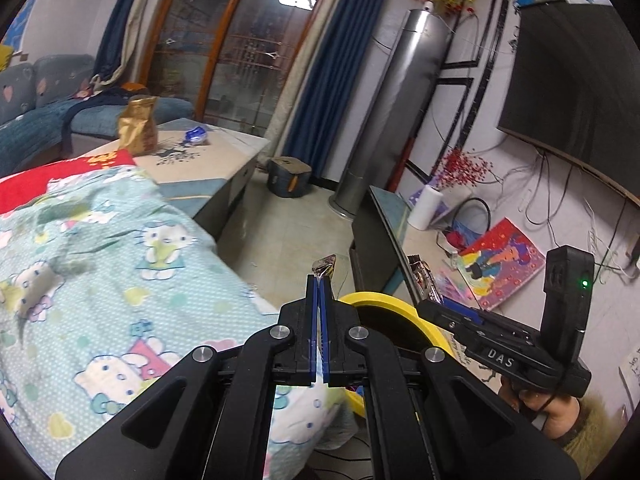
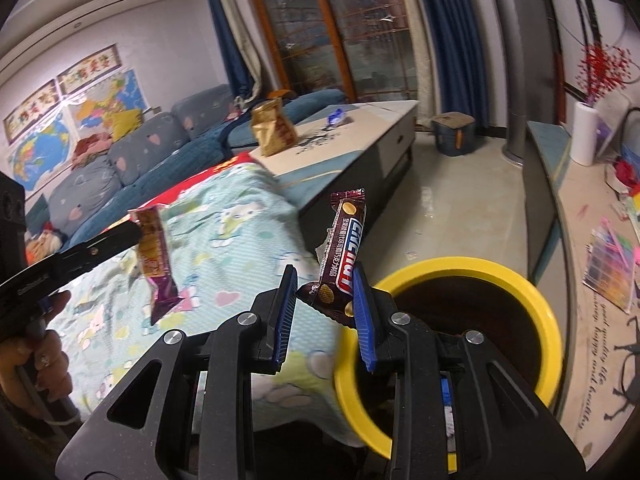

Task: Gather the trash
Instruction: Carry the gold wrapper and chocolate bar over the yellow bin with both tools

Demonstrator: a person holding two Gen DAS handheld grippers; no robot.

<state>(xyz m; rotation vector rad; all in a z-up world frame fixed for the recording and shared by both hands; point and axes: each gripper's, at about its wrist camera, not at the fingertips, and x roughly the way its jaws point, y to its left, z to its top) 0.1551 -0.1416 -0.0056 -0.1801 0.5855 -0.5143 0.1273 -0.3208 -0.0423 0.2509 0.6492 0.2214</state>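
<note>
- Brown and glossy, the chocolate bar wrapper (image 2: pixel 343 256) stands nearly upright between the blue pads of the right tongs (image 2: pixel 325 304), which are clamped on its lower part.
- Its top end leans a little to the right, and it hangs in the air beside the yellow-rimmed bin (image 2: pixel 520 292), just left of the rim and not inside it.
- The bin's inside is dark; whether anything lies in it cannot be told.
- The left tongs (image 1: pixel 321 280) are pressed together on a thin foil edge of a purple snack wrapper (image 2: pixel 154 256); in the left wrist view only a small crumpled tip of it shows above the pads.
- In the right wrist view that purple wrapper dangles below the black tips, over the pale blue cartoon-cat quilt (image 1: pixel 100 264).
- A hand (image 2: pixel 44 356) grips the handle of the left tongs at the lower left of the right wrist view.
- Beyond the quilt, a gold snack bag (image 1: pixel 137 126) stands upright on the low table (image 1: pixel 224 160), with a small blue-and-white wrapper (image 1: pixel 196 135) lying a little to its right, apart from it.
- A grey sofa (image 2: pixel 132 160) runs along the wall behind the table.
- To the right, a long low cabinet (image 2: pixel 576 208) carries a white paper roll (image 2: pixel 583 134) and loose coloured papers.
</note>
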